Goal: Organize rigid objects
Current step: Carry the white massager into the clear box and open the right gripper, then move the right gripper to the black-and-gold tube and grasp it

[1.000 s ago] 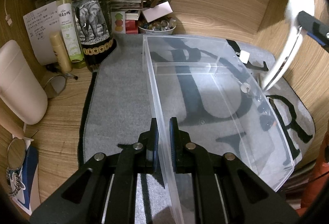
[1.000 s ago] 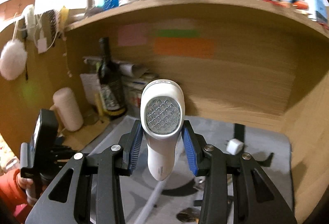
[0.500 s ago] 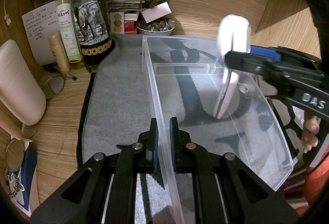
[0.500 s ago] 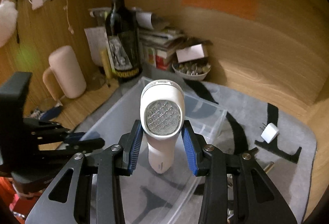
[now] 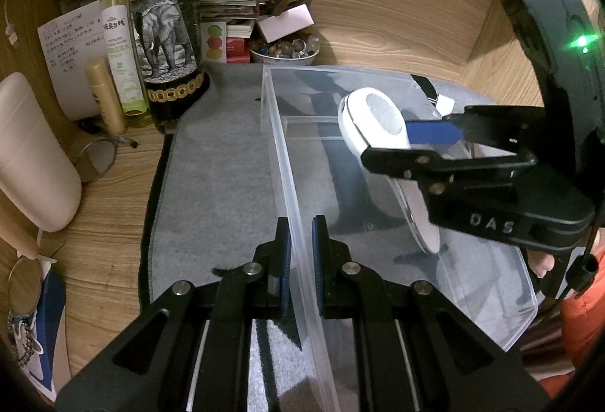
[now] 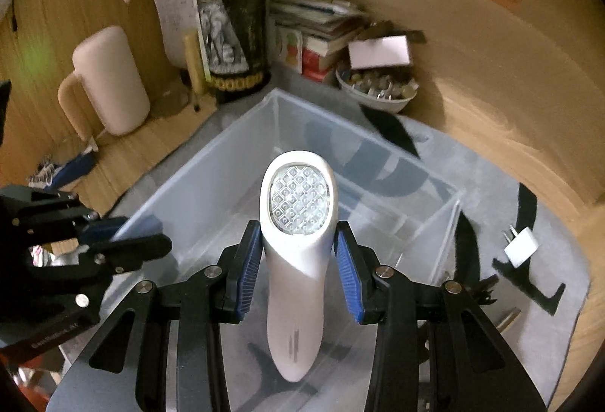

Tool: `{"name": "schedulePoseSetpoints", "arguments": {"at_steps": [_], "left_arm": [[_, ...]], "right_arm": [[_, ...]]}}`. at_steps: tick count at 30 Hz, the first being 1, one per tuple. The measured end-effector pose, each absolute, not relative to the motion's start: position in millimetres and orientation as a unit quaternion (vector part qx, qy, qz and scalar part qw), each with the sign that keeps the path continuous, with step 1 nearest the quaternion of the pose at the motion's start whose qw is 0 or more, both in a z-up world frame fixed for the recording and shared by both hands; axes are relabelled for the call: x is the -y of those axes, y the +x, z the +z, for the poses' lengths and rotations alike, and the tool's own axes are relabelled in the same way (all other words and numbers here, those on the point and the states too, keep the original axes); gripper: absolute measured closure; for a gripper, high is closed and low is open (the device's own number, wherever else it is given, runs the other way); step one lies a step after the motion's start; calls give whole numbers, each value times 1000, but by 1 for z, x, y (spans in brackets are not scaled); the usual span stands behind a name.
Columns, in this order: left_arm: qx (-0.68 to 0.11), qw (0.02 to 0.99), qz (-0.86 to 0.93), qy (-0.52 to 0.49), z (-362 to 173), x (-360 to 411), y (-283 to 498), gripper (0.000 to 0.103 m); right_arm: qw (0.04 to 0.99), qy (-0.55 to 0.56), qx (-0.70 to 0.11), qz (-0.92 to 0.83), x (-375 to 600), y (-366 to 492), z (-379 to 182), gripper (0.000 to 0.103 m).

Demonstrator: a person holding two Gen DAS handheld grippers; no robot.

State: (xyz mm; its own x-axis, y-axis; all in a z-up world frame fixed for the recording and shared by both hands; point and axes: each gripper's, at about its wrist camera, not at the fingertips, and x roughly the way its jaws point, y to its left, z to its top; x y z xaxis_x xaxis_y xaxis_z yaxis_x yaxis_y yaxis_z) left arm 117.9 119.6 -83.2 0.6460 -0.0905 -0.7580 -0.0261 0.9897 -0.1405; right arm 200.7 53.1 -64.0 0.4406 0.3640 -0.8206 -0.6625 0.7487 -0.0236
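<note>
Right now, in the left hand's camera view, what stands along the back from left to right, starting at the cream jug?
Cream jug → gold tube → green spray bottle → elephant-label wine bottle → bowl of trinkets → white device held over the clear bin.

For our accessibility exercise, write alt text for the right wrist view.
The right gripper holds a white handheld device with a faceted lens over a clear plastic bin on a grey mat. The left gripper clamps the bin's wall; a dark wine bottle stands behind.

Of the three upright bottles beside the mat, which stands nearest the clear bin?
The dark wine bottle with the elephant label. The green spray bottle and small tan bottle stand farther from the clear plastic bin.
</note>
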Motion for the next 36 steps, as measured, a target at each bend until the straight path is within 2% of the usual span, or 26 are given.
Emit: {"name": "schedulePoseSetpoints", "arguments": {"at_steps": [9,11,16,25,36], "left_arm": [[-420,905,-17,-70,-84,-119,119,93],[-419,905,-17,-70,-84,-119,118,93],[-419,905,-17,-72,-83,-119,119,93],[-419,905,-17,-71,-83,-119,119,93],[-418,905,-17,-71,-83,-119,119,93]], "right_arm": [[824,-184,-436,312,-55,199,-70,66],[826,-183,-431,313,-54,197,-67,58],[838,-186,-408,311,-49,190,-55,51],[878,-169,-351,277,-19,175,-16,23],[917,-147,-321,188,50,159,8,16]]}}
